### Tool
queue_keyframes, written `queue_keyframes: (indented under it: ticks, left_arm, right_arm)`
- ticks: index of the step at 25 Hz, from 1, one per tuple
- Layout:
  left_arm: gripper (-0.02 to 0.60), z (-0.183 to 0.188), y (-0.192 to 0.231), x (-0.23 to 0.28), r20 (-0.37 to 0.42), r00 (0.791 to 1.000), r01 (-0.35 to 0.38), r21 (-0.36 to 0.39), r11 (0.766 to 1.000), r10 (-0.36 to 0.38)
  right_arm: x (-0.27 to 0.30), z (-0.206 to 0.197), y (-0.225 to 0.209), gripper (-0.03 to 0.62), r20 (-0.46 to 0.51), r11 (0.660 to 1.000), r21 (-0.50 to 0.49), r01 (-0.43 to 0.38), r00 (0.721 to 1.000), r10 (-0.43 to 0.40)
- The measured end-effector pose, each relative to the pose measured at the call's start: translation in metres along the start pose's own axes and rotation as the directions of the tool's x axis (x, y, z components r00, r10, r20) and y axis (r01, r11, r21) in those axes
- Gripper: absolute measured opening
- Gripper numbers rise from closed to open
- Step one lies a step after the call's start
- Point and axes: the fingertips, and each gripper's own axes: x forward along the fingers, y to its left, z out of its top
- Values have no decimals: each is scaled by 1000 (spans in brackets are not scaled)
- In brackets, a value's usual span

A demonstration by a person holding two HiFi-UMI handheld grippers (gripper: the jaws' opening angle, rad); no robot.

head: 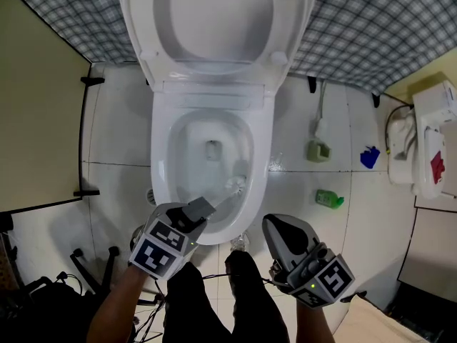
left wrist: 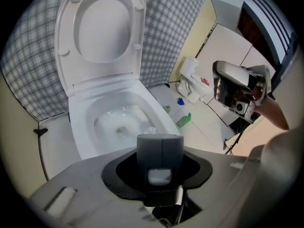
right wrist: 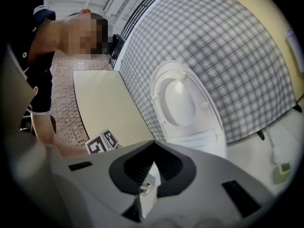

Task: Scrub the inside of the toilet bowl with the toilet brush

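Right gripper, jaws together and empty, hangs just right of the bowl's near rim. Left gripper clamps the brush, whose head lies inside the bowl against its near-right wall. The seat stands raised behind the bowl.

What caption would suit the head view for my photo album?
Seen from above, the left gripper holds a brush in the toilet bowl while the right gripper hangs shut nearby.

white toilet bowl, gry plaid wall, grn bottle
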Motion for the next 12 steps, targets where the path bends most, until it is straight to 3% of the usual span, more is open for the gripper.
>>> queue_keyframes:
  ticks: [6,10,12]
  left_arm:
    - [187,35,11,15,177,981,-81,-20,997,83]
    - [187,56,37,25,288,940,-164,-82,983,181]
    - [186,70,50,27,328,916,-224,-58,973,231]
  right_arm:
    - [0,-2,-5,0,-7,1000,2,6,1000,-6]
    - [1,-5,-10,0,-15,1000,1,13,1000,-13]
    - [2,-8,-12,0,-19,1000,0,19,1000,-19]
